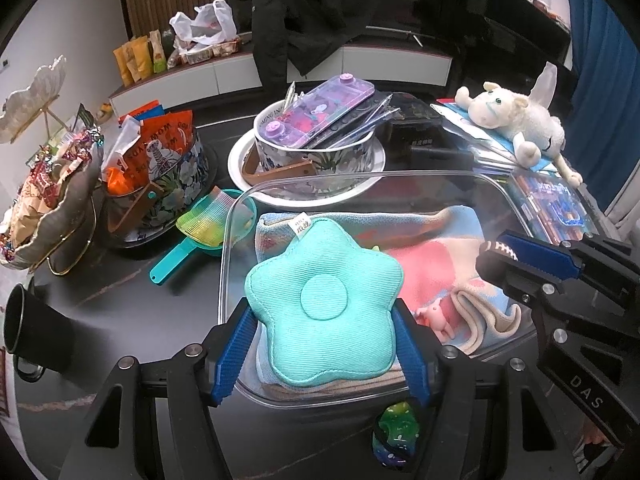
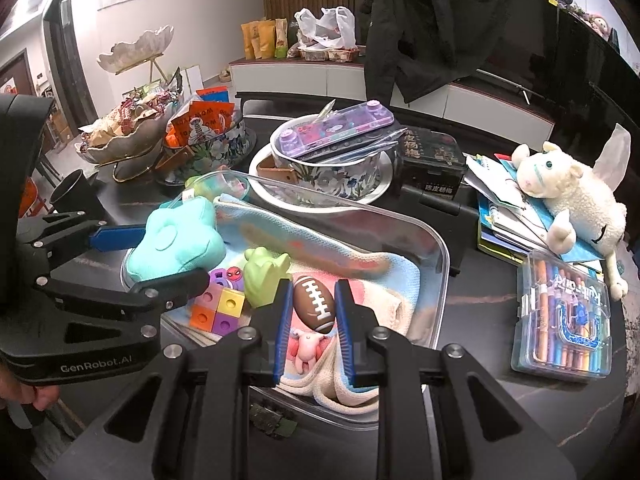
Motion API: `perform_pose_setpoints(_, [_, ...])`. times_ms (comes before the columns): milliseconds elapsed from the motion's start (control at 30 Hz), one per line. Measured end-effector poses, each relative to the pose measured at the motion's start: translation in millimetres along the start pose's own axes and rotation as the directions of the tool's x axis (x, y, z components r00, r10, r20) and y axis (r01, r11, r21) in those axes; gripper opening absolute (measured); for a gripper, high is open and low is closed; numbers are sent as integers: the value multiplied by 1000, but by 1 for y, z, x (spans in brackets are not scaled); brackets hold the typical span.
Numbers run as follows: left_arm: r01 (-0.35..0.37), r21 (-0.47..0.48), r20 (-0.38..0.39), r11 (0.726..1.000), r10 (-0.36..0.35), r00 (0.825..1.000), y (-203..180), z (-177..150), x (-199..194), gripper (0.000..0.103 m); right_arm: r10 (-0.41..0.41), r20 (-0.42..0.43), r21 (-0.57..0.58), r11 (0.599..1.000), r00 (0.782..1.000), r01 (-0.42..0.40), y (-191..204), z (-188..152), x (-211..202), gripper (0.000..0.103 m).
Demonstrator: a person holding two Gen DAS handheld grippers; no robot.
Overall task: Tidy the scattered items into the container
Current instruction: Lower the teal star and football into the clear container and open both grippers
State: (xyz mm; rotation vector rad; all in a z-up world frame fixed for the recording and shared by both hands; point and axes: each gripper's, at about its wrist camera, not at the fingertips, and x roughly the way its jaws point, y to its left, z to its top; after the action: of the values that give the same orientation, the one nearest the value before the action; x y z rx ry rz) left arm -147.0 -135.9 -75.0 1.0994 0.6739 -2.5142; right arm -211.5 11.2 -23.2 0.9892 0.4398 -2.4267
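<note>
Left gripper [image 1: 324, 344] closed on the teal star cushion [image 1: 323, 304], blue pads pressed against its two lower sides, held over the near-left end of the clear container [image 1: 516, 208]. Right gripper [image 2: 310, 312] closed on a small brown toy football [image 2: 315, 304], one pad on each side, low over the container's near middle.

Inside the container: a folded pastel blanket [image 2: 352, 256] as lining. On it, a small pink figure [image 2: 306, 346] just below the football; a green frog-like toy [image 2: 264, 276] just left of the right gripper; beside that, coloured cubes [image 2: 218, 306] and a purple piece, partly hidden by the left gripper's finger.

On the dark table [image 1: 120, 304], just in front of the container's near wall, a dark green glittery object [image 1: 396, 436]; what it is, hard to tell.

Left of the container: teal-handled strainer [image 1: 192, 246] holding a rainbow comb. Black cup [image 1: 36, 328] near the table edge.

Right: clear case of markers [image 2: 560, 320], and behind it a stack of booklets with a white plush lamb [image 2: 572, 192] lying on top.

Behind: floral bowl [image 2: 328, 172] on a white plate, holding a purple handheld game and pens. Further left, floral tin of snack packets [image 1: 160, 160].
</note>
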Motion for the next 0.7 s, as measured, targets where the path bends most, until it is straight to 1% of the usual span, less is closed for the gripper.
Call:
perform_pose_setpoints(200, [-3, 4, -12, 1000, 3, 1000, -1, -1, 3, 64, 3, -5, -8, 1000, 1000, -3, 1, 0, 2, 19])
perform_pose_setpoints(367, [-7, 13, -19, 1000, 7, 1000, -4, -2, 3, 67, -17, -9, -29, 999, 1000, 16, 4, -1, 3, 19])
perform_pose_setpoints(400, [-5, 12, -22, 1000, 5, 1000, -4, -2, 4, 69, -19, -9, -30, 999, 1000, 18, 4, -1, 3, 21])
perform_pose_setpoints(433, [1, 10, -31, 1000, 0, 1000, -3, -2, 5, 69, -19, -7, -32, 999, 1000, 19, 3, -1, 3, 24])
perform_pose_setpoints(500, [-5, 7, -37, 1000, 5, 999, -3, -2, 5, 72, -30, 9, -32, 999, 1000, 30, 3, 0, -1, 44])
perform_pose_setpoints(567, [-22, 6, -33, 1000, 22, 999, -1, -2, 5, 73, -32, 22, -25, 999, 999, 32, 0, 1, -4, 57])
perform_pose_setpoints(600, [-20, 2, -32, 1000, 20, 999, 0, -1, 4, 77, -31, 26, -22, 999, 999, 32, 0, 1, -4, 57])
perform_pose_setpoints(700, [-18, 0, -24, 1000, 18, 1000, 1, 0, 1, 78, -32, 32, -18, 999, 999, 33, -3, 3, -7, 57])
